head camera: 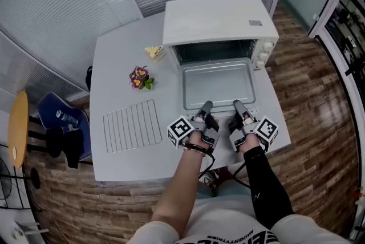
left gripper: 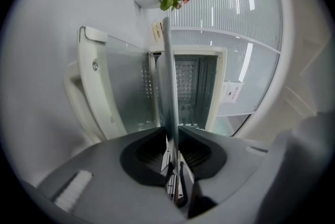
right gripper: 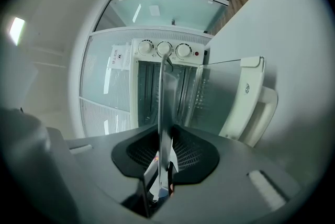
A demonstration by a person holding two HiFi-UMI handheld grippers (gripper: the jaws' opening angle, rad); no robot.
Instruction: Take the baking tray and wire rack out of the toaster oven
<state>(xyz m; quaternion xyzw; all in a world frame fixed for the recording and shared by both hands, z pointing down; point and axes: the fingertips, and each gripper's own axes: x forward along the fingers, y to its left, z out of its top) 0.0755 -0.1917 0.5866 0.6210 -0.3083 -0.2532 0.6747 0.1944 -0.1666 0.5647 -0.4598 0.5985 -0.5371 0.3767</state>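
The white toaster oven [head camera: 214,20] stands at the back of the white table [head camera: 114,66] with its door folded down. A shallow metal baking tray [head camera: 217,84] sticks out of the cavity over the door. My left gripper [head camera: 204,109] is shut on the tray's near rim at its left, and my right gripper [head camera: 239,107] is shut on the same rim at its right. In the left gripper view the tray's rim [left gripper: 168,76] runs edge-on between the pads of the left gripper [left gripper: 170,136]. The right gripper [right gripper: 165,136] clamps the rim [right gripper: 166,97] likewise. The wire rack [head camera: 132,125] lies flat on the table, left of my hands.
A small pot of flowers [head camera: 140,77] and a yellow item [head camera: 153,52] sit left of the oven. The glass door [left gripper: 99,97] [right gripper: 246,97] flanks the tray, and the oven's knobs [right gripper: 164,49] are on its right side. A blue chair [head camera: 63,123] stands beyond the table's left edge.
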